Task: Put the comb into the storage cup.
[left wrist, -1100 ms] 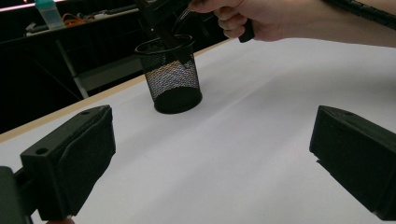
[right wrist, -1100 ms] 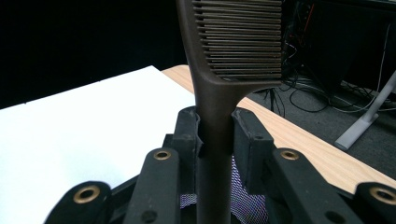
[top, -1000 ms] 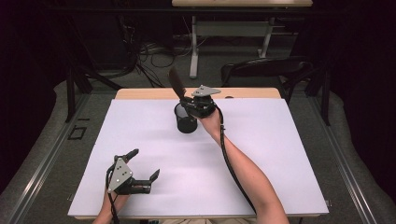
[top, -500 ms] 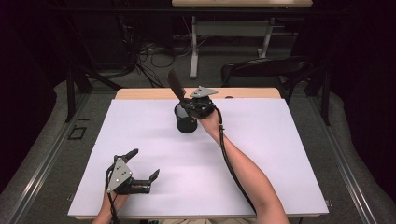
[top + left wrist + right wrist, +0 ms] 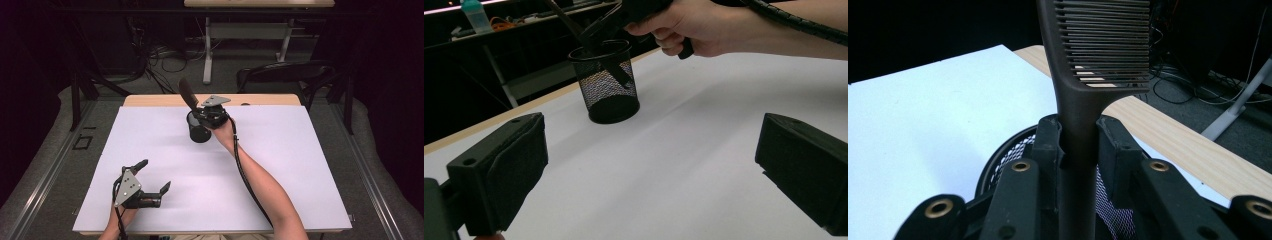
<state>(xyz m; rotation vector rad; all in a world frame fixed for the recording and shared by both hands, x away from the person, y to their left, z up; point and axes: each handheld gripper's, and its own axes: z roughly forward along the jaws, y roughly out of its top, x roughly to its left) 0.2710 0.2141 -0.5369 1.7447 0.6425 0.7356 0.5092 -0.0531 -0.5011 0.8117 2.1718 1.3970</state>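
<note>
**A:** What are you holding?

**B:** I'm gripping a dark brown comb [image 5: 1083, 75] in my right claw [image 5: 1079, 145]. It's smooth, matte plastic, with a narrow rounded handle that widens into a flat head of fine, close-set teeth. My two pads are pressing on the handle from either side, just below the head.

**A:** And where is the comb sitting?

**B:** Its lower end is going down into the black wire-mesh cup [image 5: 199, 131], while the toothed head is sticking up and leaning away from me, above the cup's rim. The cup is round, open-topped and see-through in its weave, with a solid dark base, and it's standing upright on the white sheet [image 5: 280, 165] that is covering the table.

**A:** What is your other hand doing?

**B:** My left claw [image 5: 150, 177] is resting well apart from the cup, on the near side of it, low on the sheet. Its blocky black jaws are standing wide, with nothing between them but bare paper.

**A:** Anything past the cup?

**B:** A strip of pale wooden tabletop [image 5: 260, 100] is showing just beyond it, at the sheet's far edge.

**A:** Any difference from a second ago?

**B:** Hardly any. The comb is still clamped over the cup at the same lean, and my left claw is lying just where it was.
</note>
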